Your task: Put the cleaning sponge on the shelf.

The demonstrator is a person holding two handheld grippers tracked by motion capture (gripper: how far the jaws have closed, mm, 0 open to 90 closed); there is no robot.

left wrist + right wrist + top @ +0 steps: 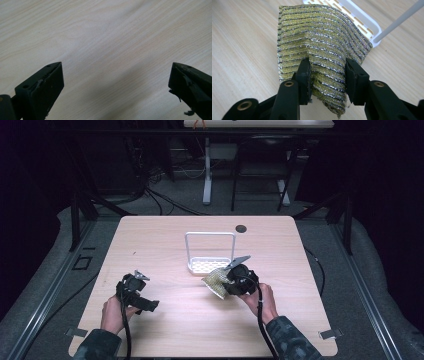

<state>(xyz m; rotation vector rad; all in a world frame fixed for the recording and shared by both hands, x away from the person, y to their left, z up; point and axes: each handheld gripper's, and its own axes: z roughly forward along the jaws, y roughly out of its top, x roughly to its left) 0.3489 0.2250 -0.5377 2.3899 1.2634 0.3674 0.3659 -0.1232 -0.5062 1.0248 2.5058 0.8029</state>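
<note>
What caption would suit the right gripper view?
Right gripper pinching a glittery striped sponge beside a white rack.

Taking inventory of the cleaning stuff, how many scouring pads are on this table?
1. The scouring pad is pinched in the right tongs, held just in front of the white rack near the table's middle. No other shows.

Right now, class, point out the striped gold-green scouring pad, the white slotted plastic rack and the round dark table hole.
Scouring pad [317,37], right gripper view, upper face.
Rack [196,268], high view, slotted base.
Hole [241,228], high view, centre.
</note>
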